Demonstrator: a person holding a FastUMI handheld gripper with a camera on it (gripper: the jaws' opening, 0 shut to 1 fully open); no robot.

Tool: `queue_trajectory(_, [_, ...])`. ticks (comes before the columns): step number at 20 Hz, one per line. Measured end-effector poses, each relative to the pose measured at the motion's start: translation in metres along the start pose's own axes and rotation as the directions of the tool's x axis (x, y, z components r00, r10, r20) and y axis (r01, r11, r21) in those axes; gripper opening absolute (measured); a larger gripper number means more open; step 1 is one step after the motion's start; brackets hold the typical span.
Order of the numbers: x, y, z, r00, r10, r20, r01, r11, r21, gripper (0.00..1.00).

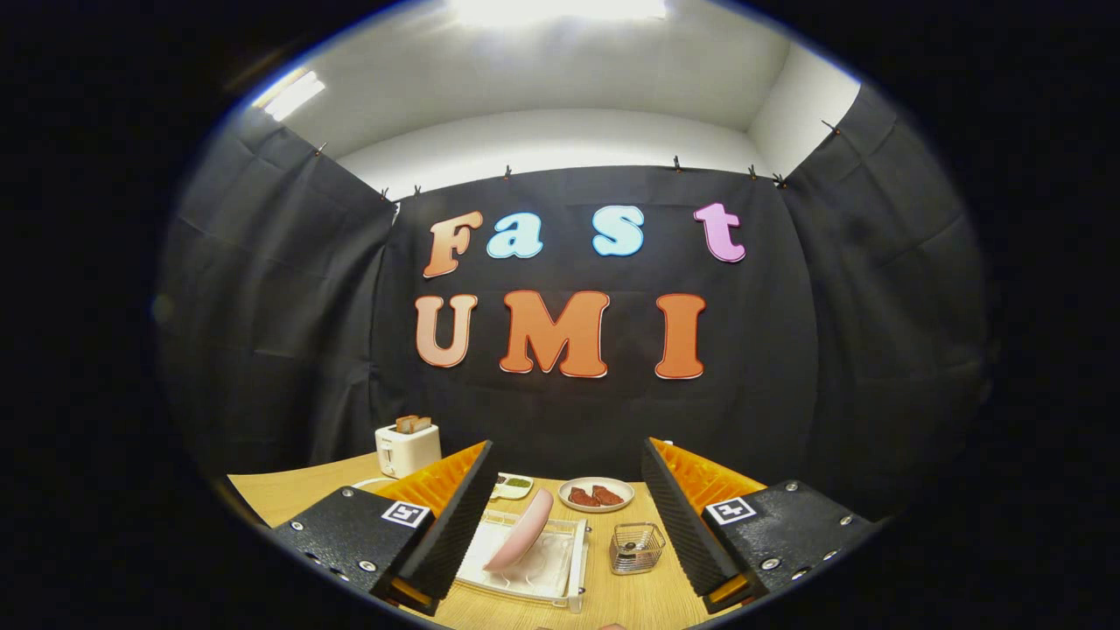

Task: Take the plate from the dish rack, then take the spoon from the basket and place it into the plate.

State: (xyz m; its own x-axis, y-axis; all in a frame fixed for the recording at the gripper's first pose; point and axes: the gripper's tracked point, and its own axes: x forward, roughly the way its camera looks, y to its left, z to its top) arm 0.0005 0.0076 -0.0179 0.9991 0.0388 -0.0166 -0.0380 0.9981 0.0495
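A pink plate (523, 534) leans on its edge in the white dish rack (573, 569) on the wooden table, just ahead of my left finger (455, 525). To the right of the rack stands a small wire basket (636, 548), with something dark inside that is too small to make out. My gripper (564, 516) is open, fingers wide apart, held above and short of the rack and the basket. Nothing is between the fingers.
A white toaster (407, 448) with toast stands at the back left of the table (289, 494). A small dish with green food (512, 484) and a plate with brown pieces (596, 494) lie beyond the rack. Black cloth walls close the booth.
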Motion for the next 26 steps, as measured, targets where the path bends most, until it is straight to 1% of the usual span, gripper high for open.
queue_trajectory(3, [0.001, 0.002, -0.002, 1.000, -0.002, 0.000, 0.002, 1.000, -0.025, 0.98])
queue_trajectory(7, [0.004, 0.006, -0.003, 1.000, 0.011, -0.007, -0.011, 1.000, -0.025, 0.99])
queue_trajectory(12, [0.009, 0.009, -0.012, 0.998, 0.039, -0.046, -0.039, 0.999, 0.005, 0.99])
queue_trajectory(14, [0.013, 0.006, -0.013, 0.998, 0.039, -0.056, -0.037, 0.999, 0.033, 0.99])
queue_trajectory(15, [0.016, 0.011, -0.016, 0.996, 0.058, -0.072, -0.055, 0.997, 0.046, 0.99])
queue_trajectory(17, [0.021, 0.015, -0.024, 0.988, 0.096, -0.121, -0.089, 0.994, 0.064, 0.99])
queue_trajectory(21, [0.035, 0.009, -0.025, 0.972, 0.101, -0.211, -0.080, 0.991, 0.107, 0.99])
queue_trajectory(24, [0.044, 0.017, -0.027, 0.949, 0.158, -0.273, -0.125, 0.983, 0.132, 0.99])
queue_trajectory(26, [0.049, 0.019, -0.035, 0.928, 0.161, -0.337, -0.124, 0.984, 0.129, 0.99])
